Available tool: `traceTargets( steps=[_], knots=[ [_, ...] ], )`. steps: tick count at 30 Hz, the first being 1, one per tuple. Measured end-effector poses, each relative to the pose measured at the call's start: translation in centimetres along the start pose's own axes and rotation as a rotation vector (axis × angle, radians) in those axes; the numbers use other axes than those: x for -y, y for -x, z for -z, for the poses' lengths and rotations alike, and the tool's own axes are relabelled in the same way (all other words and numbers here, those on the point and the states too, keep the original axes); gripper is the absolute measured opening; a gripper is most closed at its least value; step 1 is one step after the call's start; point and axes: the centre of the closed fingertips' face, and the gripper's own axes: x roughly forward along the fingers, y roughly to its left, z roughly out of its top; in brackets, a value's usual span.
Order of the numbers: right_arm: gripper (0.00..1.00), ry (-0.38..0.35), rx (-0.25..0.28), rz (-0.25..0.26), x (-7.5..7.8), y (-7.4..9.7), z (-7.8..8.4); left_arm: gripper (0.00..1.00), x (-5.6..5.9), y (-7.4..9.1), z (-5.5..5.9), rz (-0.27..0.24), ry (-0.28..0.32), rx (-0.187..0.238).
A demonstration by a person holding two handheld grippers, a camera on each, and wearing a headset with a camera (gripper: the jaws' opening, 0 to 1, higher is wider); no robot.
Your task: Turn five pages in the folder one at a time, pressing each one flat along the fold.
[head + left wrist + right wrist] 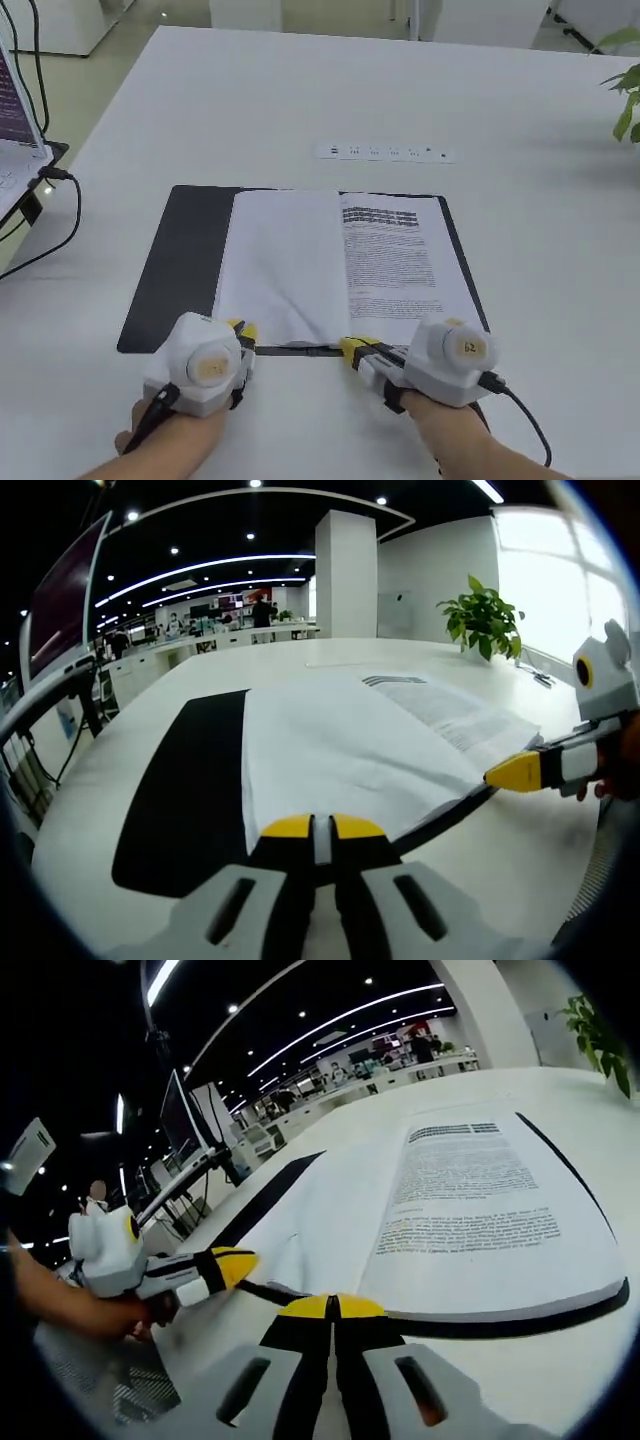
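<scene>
While left gripper [313, 827] and right gripper [330, 1306] are idling, closed, empty,
turned page [285, 265] is lying rumpled (unpressed); a skewed press could be creasing it.

1. One folder [170, 280], open, just ahead of both sets of jaws.
2. Two sheets facing up: one blank page [285, 265] ahead of the left jaws, one printed page [395, 255] ahead of the right jaws.
3. Two grippers: left gripper [243, 333], right gripper [352, 347] (tips together on each).
4. One power strip [385, 153], well beyond the jaws.
5. One plant [625, 90], far right of the right jaws.
6. One laptop [12, 130], far left of the left jaws.
</scene>
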Motion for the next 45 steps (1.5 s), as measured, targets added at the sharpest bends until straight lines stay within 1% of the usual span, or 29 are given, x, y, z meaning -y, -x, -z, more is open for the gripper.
traceTargets(
  steps=[1,2,3,4,5,7,8,9,10,11,12,13,14,16,19,20,21,24,25,27,28,30,34,36,38,39,41,42,45],
  knots=[
    [0.0,0.005,-0.072,0.004,-0.1,0.4,1.5,0.04,0.0,0.0,0.0,-0.001,0.0,-0.001],
    [0.0,-0.004,-0.04,0.0,-0.5,0.7,1.2,0.04,0.0,0.0,0.0,-0.002,0.001,-0.002],
    [0.0,-0.016,-0.031,0.0,-0.6,0.9,1.1,0.04,0.0,0.0,0.0,-0.003,0.003,-0.006],
    [0.0,-0.069,0.04,-0.005,-1.1,1.5,-0.2,0.04,0.0,0.0,-0.1,-0.003,0.002,-0.01],
    [0.0,-0.089,0.058,-0.015,-1.4,1.9,-0.7,0.04,0.0,-0.1,-0.1,-0.002,0.004,-0.019],
    [0.0,-0.082,0.075,-0.03,-2.1,2.9,-1.7,0.05,-0.1,-0.1,-0.2,-0.003,0.023,-0.034],
    [0.0,-0.098,0.107,-0.036,-2.4,3.5,-2.7,0.06,0.2,-0.1,-0.1,0.011,0.065,-0.053],
    [0.0,-0.107,0.114,-0.039,-2.6,3.9,-3.2,0.09,0.4,-0.1,-0.2,0.026,0.076,-0.065],
    [0.0,-0.106,0.116,-0.039,-2.7,4.3,-3.6,0.1,0.5,0.0,-0.2,0.033,0.071,-0.076],
    [0.0,-0.105,0.125,-0.03,-2.7,5.0,-4.2,0.1,0.6,0.2,0.0,0.039,0.053,-0.11],
    [0.0,-0.122,0.15,-0.033,-2.9,5.8,-5.0,0.07,0.9,0.6,0.2,0.056,0.044,-0.143],
    [0.0,-0.149,0.163,-0.035,-2.9,6.3,-5.6,0.04,1.1,0.8,0.2,0.066,0.043,-0.155],
    [0.0,-0.183,0.155,-0.022,-2.7,6.8,-5.7,0.01,1.2,1.0,0.2,0.071,0.035,-0.161],
    [0.0,-0.229,0.162,0.018,-2.1,8.2,-6.3,0.01,1.4,1.8,-0.6,0.081,0.021,-0.137],
    [0.0,-0.257,0.162,0.076,-0.7,10.5,-6.8,0.06,1.8,3.4,-2.3,0.099,0.081,-0.116],
    [0.0,-0.259,0.162,0.082,-0.5,10.7,-6.8,0.07,1.9,3.8,-2.8,0.1,0.101,-0.111],
    [0.0,-0.26,0.173,0.104,0.1,11.7,-7.1,0.08,2.1,4.2,-3.3,0.106,0.14,-0.104],
    [0.0,-0.27,0.182,0.185,2.2,14.0,-7.5,0.12,1.9,5.8,-5.2,0.097,0.198,-0.08],
    [0.0,-0.267,0.194,0.203,2.8,14.9,-7.7,0.14,1.9,6.5,-5.9,0.097,0.219,-0.069],
    [0.0,-0.231,0.205,0.229,3.7,16.1,-8.1,0.2,1.9,7.3,-6.5,0.097,0.243,-0.07],
    [0.0,-0.203,0.201,0.257,4.4,17.0,-8.2,0.22,1.9,7.9,-6.9,0.097,0.263,-0.069],
    [0.0,-0.158,0.191,0.278,5.1,18.0,-8.3,0.27,1.9,8.8,-7.5,0.096,0.279,-0.065],
    [0.17,-0.103,0.196,0.311,6.1,20.2,-9.0,0.38,1.4,10.7,-8.5,0.074,0.282,-0.04],
    [0.25,-0.079,0.195,0.314,6.4,20.7,-9.1,0.42,1.0,11.4,-8.7,0.062,0.266,-0.035],
    [0.31,-0.034,0.194,0.344,7.1,21.2,-9.1,0.47,0.9,12.0,-8.9,0.053,0.265,-0.032],
    [0.38,0.02,0.202,0.371,7.5,21.6,-9.3,0.52,0.6,12.2,-8.9,0.043,0.223,-0.023],
    [0.56,0.015,0.214,0.393,7.8,21.9,-9.2,0.68,0.2,12.7,-8.8,0.019,0.185,-0.015],
    [0.7,0.016,0.218,0.392,7.7,21.9,-9.3,0.75,0.0,12.8,-8.9,0.013,0.169,-0.005],
    [0.96,0.025,0.203,0.394,7.7,21.8,-8.8,0.96,0.0,13.4,-8.9,0.01,0.165,0.014]
  ],
)
